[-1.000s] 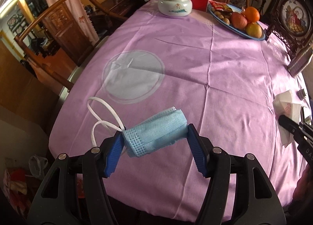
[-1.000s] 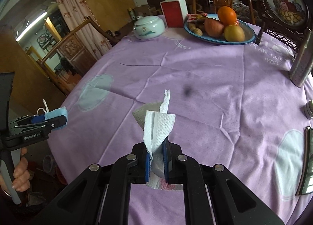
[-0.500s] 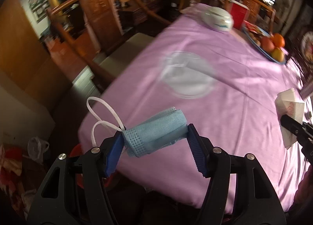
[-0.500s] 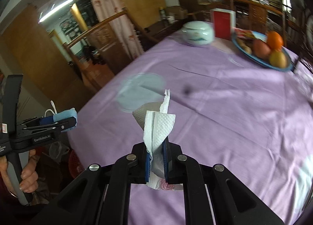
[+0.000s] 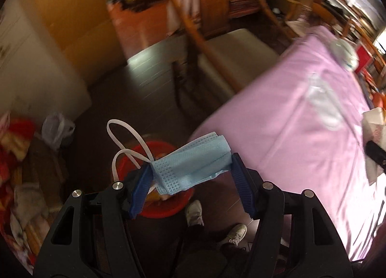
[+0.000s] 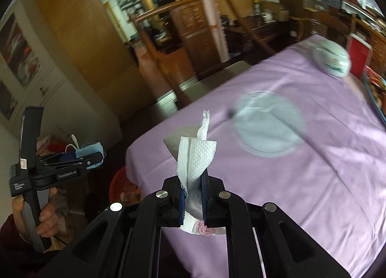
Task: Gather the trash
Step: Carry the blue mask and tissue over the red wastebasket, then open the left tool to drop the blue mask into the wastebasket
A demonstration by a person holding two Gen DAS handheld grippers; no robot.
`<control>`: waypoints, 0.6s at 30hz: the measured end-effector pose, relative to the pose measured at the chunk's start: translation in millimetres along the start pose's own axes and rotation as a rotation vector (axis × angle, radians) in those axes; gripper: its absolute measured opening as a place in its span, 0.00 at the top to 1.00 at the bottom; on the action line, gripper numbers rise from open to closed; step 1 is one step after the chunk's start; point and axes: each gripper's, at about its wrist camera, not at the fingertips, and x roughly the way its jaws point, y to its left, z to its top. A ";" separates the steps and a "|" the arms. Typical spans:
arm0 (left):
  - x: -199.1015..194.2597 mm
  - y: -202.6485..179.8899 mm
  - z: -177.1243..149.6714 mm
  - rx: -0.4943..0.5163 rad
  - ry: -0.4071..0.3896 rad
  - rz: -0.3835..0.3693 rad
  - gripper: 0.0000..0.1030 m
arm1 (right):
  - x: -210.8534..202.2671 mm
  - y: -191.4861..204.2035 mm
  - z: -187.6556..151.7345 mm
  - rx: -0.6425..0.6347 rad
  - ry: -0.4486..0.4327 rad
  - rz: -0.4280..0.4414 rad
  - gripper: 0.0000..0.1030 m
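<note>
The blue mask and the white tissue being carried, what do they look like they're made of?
Blue mask: soft nonwoven fabric, matte, by its embossed grid edge and limp folds; its white loops look like elastic. White tissue: thin embossed paper, matte, by its dimpled surface and twisted, torn tip, with a pink print near the bottom.

Left tool (image 5: 191, 171) tilted steeply downward, blue pads clamped partway closed on a rolled blue face mask (image 5: 190, 165), seen in the right wrist view gripped around its handle by a hand (image 6: 42, 215) with fingers curled. Right tool (image 6: 193, 196) angled downward, blue pads pressed nearly together on a folded white paper towel (image 6: 195, 157). White shoes (image 5: 231, 231) of the person visible below the left tool.
</note>
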 end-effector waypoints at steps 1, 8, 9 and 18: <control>5.1 13.2 -2.7 -0.023 0.014 0.008 0.39 | 3.4 4.8 1.7 -0.010 0.008 0.005 0.89; 46.6 83.3 -27.2 -0.160 0.145 0.064 0.37 | 28.4 42.2 8.9 -0.069 0.071 0.029 0.89; 51.4 88.7 -27.0 -0.171 0.157 0.062 0.37 | 29.9 45.5 9.0 -0.076 0.078 0.027 0.89; 76.1 111.1 -27.7 -0.254 0.228 0.010 0.25 | 39.2 52.7 9.9 -0.076 0.104 0.007 0.89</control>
